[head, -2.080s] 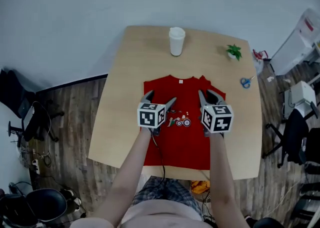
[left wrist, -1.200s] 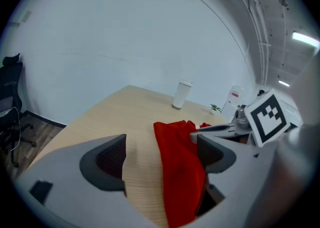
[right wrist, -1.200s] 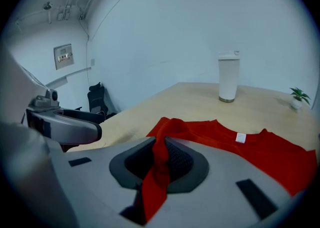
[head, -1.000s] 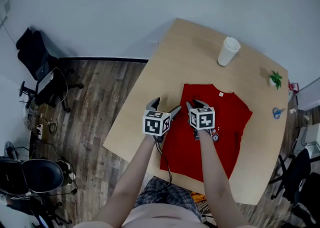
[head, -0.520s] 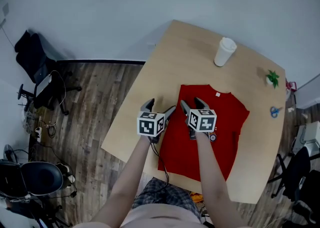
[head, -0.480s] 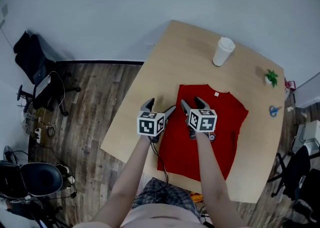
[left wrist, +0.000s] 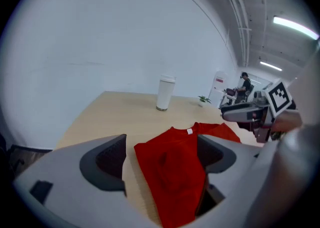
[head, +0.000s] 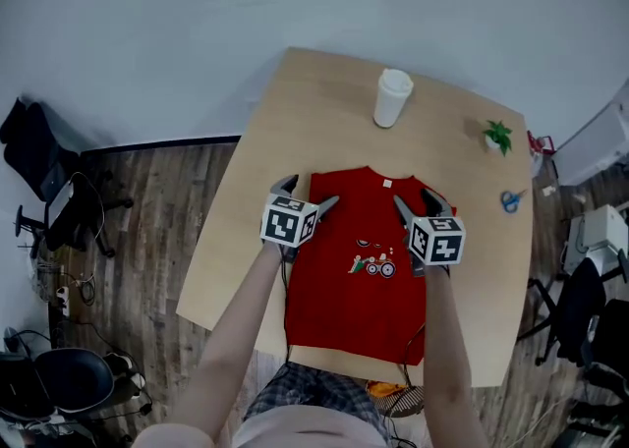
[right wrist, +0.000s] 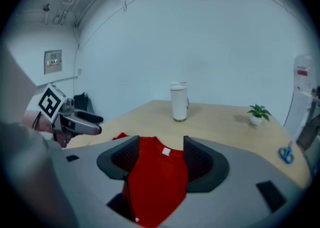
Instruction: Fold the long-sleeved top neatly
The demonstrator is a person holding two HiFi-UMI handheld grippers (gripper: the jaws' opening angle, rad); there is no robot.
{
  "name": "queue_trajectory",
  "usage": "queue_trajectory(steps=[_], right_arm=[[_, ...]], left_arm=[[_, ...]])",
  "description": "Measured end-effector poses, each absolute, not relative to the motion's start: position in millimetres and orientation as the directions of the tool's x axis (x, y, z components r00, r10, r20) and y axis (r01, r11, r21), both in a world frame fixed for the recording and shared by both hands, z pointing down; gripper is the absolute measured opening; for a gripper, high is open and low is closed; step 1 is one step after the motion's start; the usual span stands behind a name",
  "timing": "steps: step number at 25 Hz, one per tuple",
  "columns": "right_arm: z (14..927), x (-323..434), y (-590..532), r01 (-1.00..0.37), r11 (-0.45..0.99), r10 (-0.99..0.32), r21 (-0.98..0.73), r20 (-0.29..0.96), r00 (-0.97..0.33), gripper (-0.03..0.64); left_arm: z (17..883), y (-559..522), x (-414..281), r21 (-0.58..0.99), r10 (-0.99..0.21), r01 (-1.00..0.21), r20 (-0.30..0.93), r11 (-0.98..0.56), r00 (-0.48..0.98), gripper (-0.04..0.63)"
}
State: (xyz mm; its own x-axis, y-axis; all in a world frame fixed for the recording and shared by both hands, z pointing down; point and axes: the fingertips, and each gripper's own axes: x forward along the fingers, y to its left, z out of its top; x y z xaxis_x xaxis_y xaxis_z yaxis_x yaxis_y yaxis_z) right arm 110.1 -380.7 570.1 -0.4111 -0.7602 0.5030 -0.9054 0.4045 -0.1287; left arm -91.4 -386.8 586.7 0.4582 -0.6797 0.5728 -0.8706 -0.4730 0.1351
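The red long-sleeved fabric top (head: 356, 289) lies flat on the pale wooden table (head: 295, 112). The left gripper (head: 309, 193) hangs over the top's far left corner, jaws wide apart and empty. The right gripper (head: 417, 198) hangs over its far right shoulder; its jaws have just been opening and grip nothing, the cloth lying below both pairs of fingers.

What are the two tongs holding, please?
Nothing: the left tongs and the right tongs, which have just been opening, hover empty above the red top.
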Motion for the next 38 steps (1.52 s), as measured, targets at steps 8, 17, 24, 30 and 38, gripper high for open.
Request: queue_trajectory(steps=[8,17,24,30,38], right_arm=[[586.2,194.4,-406.0,-0.806,0.580,-0.663,0.113,0.640,-0.388,0.268],[647.6,198.7,-431.4,-0.672,0.728,-0.503,0.138,0.774,-0.385,0.242],[684.0,196.3,-434.9,-0.651,0.753,-0.418,0.096,0.834,-0.360,0.236],[697.4,192.4,-433.1,-0.638,0.768,-0.346,0.046,0.869,-0.353,0.202],[696.2,187.1,-426.9,-0.608,0.792,-0.322,0.047,0.879,-0.351,0.031]], left_arm=[[608.6,-439.9,-42.0,0.018,-0.491,-0.669,0.665,-0.743,0.562,0.418],[663.2,-475.5,-27.4,0.042,-0.335,-0.590,0.789,-0.806,0.515,0.373],[693.7,-473.1,-27.2,0.059,-0.235,-0.540,0.857,-0.840,0.460,0.328],[698.8,-462.9,-19.4,0.088,-0.175,-0.499,0.873,-0.862,0.456,0.237],[697.9,-444.2,-5.7,0.116,-0.118,-0.436,0.873,-0.892,0.473,0.049]])
